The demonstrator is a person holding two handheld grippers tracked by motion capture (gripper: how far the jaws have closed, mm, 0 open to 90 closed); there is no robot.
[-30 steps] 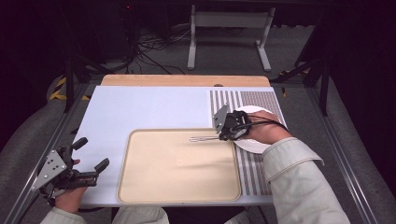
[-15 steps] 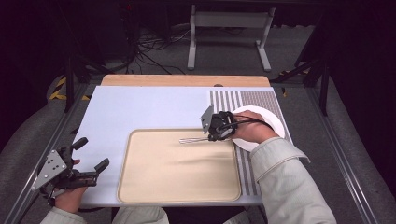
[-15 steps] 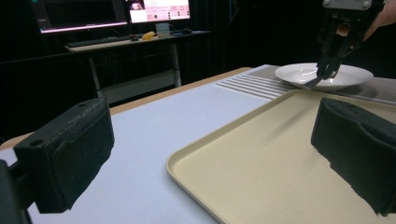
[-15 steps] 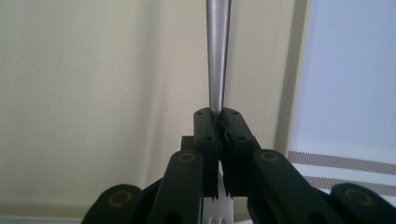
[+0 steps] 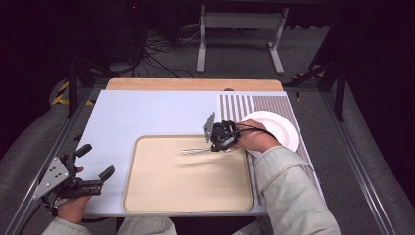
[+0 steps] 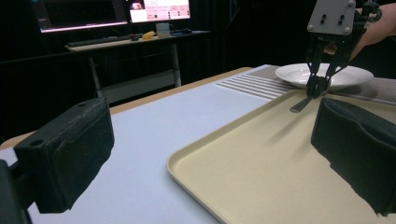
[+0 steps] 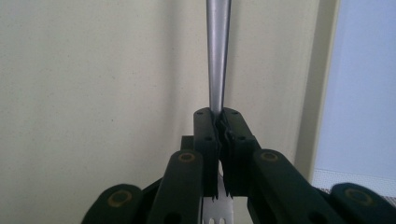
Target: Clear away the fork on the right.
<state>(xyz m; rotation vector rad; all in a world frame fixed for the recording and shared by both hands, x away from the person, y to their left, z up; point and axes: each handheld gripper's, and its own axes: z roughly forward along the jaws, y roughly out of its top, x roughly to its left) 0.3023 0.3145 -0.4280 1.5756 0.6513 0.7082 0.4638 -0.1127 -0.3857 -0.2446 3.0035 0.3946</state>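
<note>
I have a metal fork clamped in my right gripper, its jaws pinched tight on the neck just behind the tines. In the right gripper view the handle runs straight away from the jaws over the tray, and the tines show below the pads. From the high view the fork lies roughly level, its handle pointing toward my left, over the far right part of the beige tray. In the left gripper view it hangs a little above the tray's surface with its shadow beneath it; whether the handle tip touches the tray I cannot tell.

The tray sits on the pale blue table mat, near my edge of the table. A white plate rests just beyond the tray's right rim on the striped strip of the mat, close behind my right hand.

My left gripper is well apart from all this, at the near left corner of the mat, its jaws standing wide with nothing between them.
</note>
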